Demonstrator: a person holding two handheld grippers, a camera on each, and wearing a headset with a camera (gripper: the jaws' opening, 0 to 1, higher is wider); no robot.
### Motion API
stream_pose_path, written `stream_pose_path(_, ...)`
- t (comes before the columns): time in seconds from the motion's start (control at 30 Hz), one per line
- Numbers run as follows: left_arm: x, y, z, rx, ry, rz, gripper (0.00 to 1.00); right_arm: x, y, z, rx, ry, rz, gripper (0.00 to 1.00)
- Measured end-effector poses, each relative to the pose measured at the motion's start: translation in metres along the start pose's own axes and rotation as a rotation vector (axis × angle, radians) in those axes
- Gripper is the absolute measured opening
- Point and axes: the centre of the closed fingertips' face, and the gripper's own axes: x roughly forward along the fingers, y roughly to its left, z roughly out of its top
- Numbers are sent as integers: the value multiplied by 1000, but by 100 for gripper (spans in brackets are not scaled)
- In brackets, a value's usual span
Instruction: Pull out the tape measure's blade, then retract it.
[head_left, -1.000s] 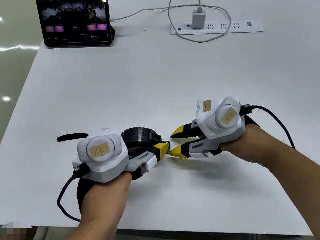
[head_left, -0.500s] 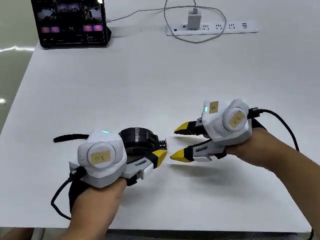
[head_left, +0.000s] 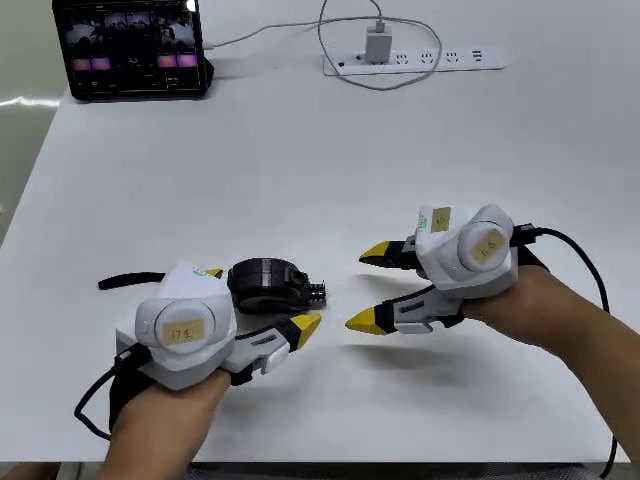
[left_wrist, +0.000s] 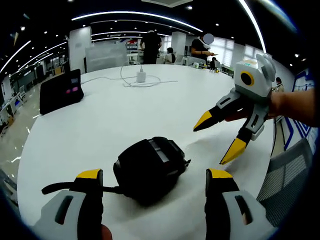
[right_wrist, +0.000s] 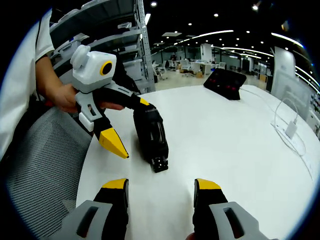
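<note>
Both claws are spread wide, gripping nothing. The black tape measure lies on the white worktop near its front edge, left of middle, between the left claw's jaws. The right claw hovers nearby, pointing at it.

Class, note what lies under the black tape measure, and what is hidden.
The tape measure rests directly on the white table, its strap trailing flat alongside. Its underside and the table patch beneath are covered by its own body.
</note>
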Motion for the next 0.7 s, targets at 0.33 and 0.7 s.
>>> stream_pose_path(0.33,-14,12,2,44,-21,-7,92,-21,2,-7,1,15,-43,55)
stream_pose_path(0.7,-27,11,-1,113,-25,-65,99,-38,3,-15,35,25,-82,62)
